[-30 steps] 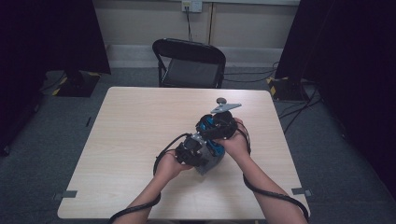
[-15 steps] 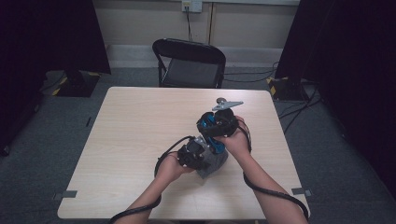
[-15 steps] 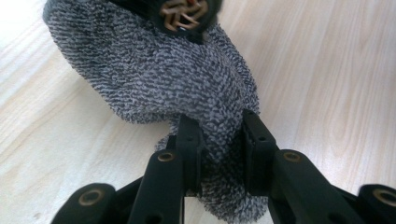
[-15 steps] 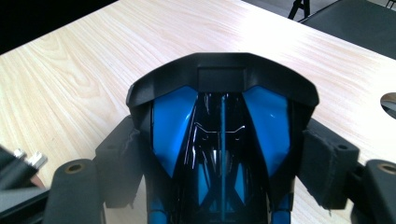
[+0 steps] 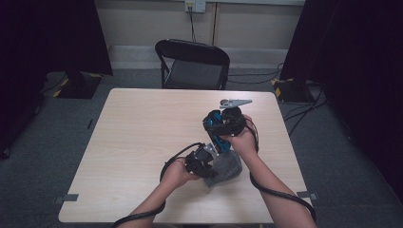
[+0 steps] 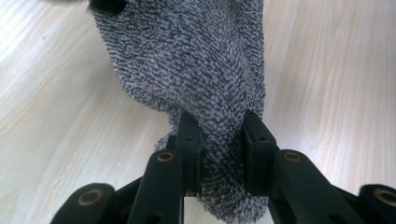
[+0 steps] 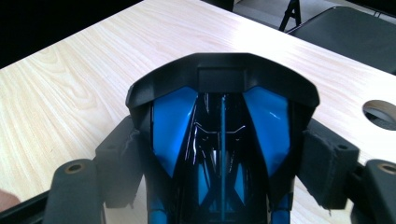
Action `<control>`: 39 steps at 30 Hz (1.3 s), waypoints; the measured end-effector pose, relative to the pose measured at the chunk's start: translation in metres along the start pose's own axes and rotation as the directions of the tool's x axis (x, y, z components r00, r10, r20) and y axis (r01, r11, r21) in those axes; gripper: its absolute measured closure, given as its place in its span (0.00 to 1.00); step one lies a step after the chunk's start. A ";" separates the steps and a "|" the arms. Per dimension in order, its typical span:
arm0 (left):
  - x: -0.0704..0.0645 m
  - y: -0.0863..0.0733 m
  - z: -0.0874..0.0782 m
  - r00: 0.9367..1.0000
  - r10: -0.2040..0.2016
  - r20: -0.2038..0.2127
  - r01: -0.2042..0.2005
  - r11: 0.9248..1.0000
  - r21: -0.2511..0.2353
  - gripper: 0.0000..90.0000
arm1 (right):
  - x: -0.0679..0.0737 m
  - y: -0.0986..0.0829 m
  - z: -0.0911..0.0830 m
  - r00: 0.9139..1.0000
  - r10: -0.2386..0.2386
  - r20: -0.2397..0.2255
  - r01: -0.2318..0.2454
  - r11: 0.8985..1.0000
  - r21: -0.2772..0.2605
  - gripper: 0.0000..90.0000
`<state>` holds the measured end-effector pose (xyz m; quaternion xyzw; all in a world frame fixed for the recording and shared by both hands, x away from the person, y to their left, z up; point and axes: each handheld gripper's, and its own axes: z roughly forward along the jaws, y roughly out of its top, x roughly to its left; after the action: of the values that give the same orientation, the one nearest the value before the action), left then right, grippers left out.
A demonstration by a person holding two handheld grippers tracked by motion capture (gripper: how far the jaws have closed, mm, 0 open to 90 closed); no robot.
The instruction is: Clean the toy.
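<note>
My right gripper (image 7: pixel 222 163) is shut on a glossy black and blue hard-shelled object (image 7: pixel 219 107), with a pad pressed on each of its sides. In the high view this object (image 5: pixel 217 129) is held above the table's right half in my right gripper (image 5: pixel 223 124). A grey knitted pouch (image 6: pixel 196 70) hangs limp between the jaws of my left gripper (image 6: pixel 217 140), which is shut on its lower end. From above, the pouch (image 5: pixel 227 167) rests on the table just below the blue object, with my left gripper (image 5: pixel 202 162) at its left side.
The light wooden table (image 5: pixel 142 142) is bare on its left half and far side. A black folding chair (image 5: pixel 192 66) stands behind it. Cables trail from both grippers off the near edge. A round dark opening (image 7: pixel 380 112) lies at the right of the right gripper view.
My right gripper has lifted the blue and black object up and away from the pouch. My left gripper has drawn the pouch slightly toward the near edge.
</note>
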<state>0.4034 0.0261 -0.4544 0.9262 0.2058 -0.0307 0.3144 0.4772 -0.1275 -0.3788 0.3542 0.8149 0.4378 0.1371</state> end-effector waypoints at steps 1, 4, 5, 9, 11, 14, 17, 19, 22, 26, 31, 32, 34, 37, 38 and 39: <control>0.001 -0.001 -0.002 1.000 -0.001 -0.002 0.001 1.000 0.003 0.81 | -0.002 0.000 -0.002 1.000 0.003 0.002 -0.003 1.000 -0.001 0.29; 0.009 -0.009 -0.012 1.000 -0.020 -0.020 0.020 1.000 0.004 0.81 | -0.008 -0.001 -0.008 1.000 0.006 0.010 -0.006 1.000 -0.001 0.29; 0.012 -0.011 -0.016 0.999 -0.029 -0.028 0.029 1.000 0.002 0.81 | -0.010 -0.001 -0.009 1.000 0.005 0.015 -0.005 1.000 -0.001 0.29; 0.033 -0.025 -0.038 0.990 -0.114 -0.085 0.111 0.993 -0.037 0.81 | -0.015 -0.007 -0.013 1.000 0.002 0.022 -0.002 1.000 0.016 0.29; 0.044 -0.030 -0.050 0.980 -0.158 -0.119 0.150 0.986 -0.066 0.81 | -0.015 -0.011 -0.014 1.000 -0.002 0.016 0.001 1.000 0.023 0.29; 0.056 -0.031 -0.066 0.965 -0.207 -0.162 0.190 0.975 -0.112 0.81 | -0.010 -0.019 -0.011 1.000 -0.012 -0.002 0.012 0.999 0.033 0.29; 0.064 -0.026 -0.077 0.952 -0.240 -0.191 0.214 0.965 -0.151 0.81 | -0.003 -0.025 -0.005 1.000 -0.018 -0.026 0.019 0.999 0.041 0.29; 0.065 -0.022 -0.078 0.950 -0.240 -0.198 0.211 0.965 -0.156 0.80 | 0.001 -0.028 -0.002 0.999 -0.023 -0.036 0.025 0.999 0.047 0.29; 0.062 -0.016 -0.078 0.953 -0.235 -0.192 0.203 0.964 -0.173 0.80 | 0.008 -0.030 0.005 0.998 -0.041 -0.038 0.043 0.997 0.064 0.28; 0.057 -0.011 -0.073 0.963 -0.208 -0.170 0.179 0.969 -0.170 0.81 | 0.013 -0.033 0.010 0.998 -0.054 -0.034 0.057 0.996 0.073 0.28; 0.049 -0.005 -0.067 0.969 -0.179 -0.170 0.152 0.976 -0.156 0.81 | 0.014 -0.033 0.013 0.998 -0.058 -0.029 0.060 0.995 0.078 0.28; 0.049 -0.005 -0.066 0.970 -0.174 -0.171 0.150 0.977 -0.149 0.81 | 0.014 -0.033 0.014 0.998 -0.058 -0.029 0.060 0.995 0.080 0.28; 0.049 -0.005 -0.066 0.970 -0.176 -0.166 0.152 0.977 -0.148 0.81 | 0.013 -0.035 0.014 0.998 -0.056 -0.029 0.058 0.995 0.082 0.28; 0.049 -0.006 -0.064 0.972 -0.174 -0.160 0.152 0.979 -0.137 0.81 | 0.013 -0.036 0.015 0.998 -0.054 -0.033 0.057 0.995 0.087 0.29; 0.049 -0.007 -0.063 0.971 -0.174 -0.165 0.152 0.979 -0.137 0.81 | 0.013 -0.036 0.015 0.998 -0.056 -0.035 0.059 0.994 0.088 0.28; 0.049 -0.007 -0.062 0.971 -0.181 -0.157 0.160 0.977 -0.141 0.81 | 0.014 -0.036 0.016 0.998 -0.056 -0.035 0.059 0.994 0.090 0.29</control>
<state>0.4406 0.0854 -0.4178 0.8824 0.3121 0.0343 0.3504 0.4595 -0.1216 -0.4157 0.3294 0.8459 0.4019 0.1204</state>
